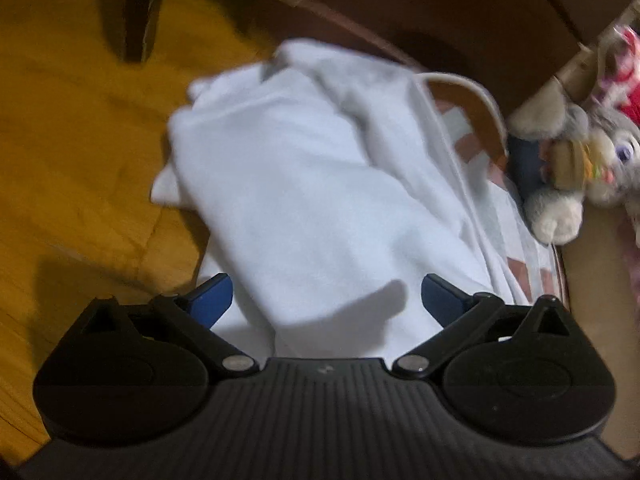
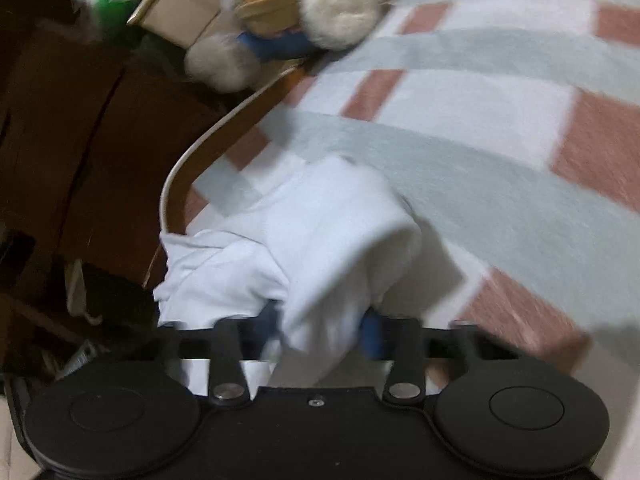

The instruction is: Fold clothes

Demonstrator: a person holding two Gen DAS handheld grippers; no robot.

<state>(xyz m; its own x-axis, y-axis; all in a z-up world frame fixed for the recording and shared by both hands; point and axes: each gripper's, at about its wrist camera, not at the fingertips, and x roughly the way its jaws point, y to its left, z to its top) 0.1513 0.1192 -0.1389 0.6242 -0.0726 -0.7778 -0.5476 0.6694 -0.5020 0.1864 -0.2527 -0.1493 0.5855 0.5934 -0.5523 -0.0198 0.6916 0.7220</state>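
the left claw (image 1: 327, 300) stands wide open, its blue fingers (image 1: 212, 300) on either side of the white garment (image 1: 304, 184) and not pressing it. the right claw (image 2: 322, 326) has narrowed around a bunched fold of the same garment; the cloth fills the gap between its blue fingers (image 2: 372, 330), so it seems to be grasping the cloth, though the blur hides the contact itself.

the garment lies crumpled at the edge of the bed, on the checked blanket (image 2: 500, 128), and partly hangs over the rim toward the wooden floor (image 1: 72, 128). it looks light, soft and limp. it will probably sag and drag more layers with it, so a hold on a single edge or corner seems better than a hold on the heap.

farther away, a plush toy (image 1: 576, 160) sits beside the bed, near the far end of the garment.
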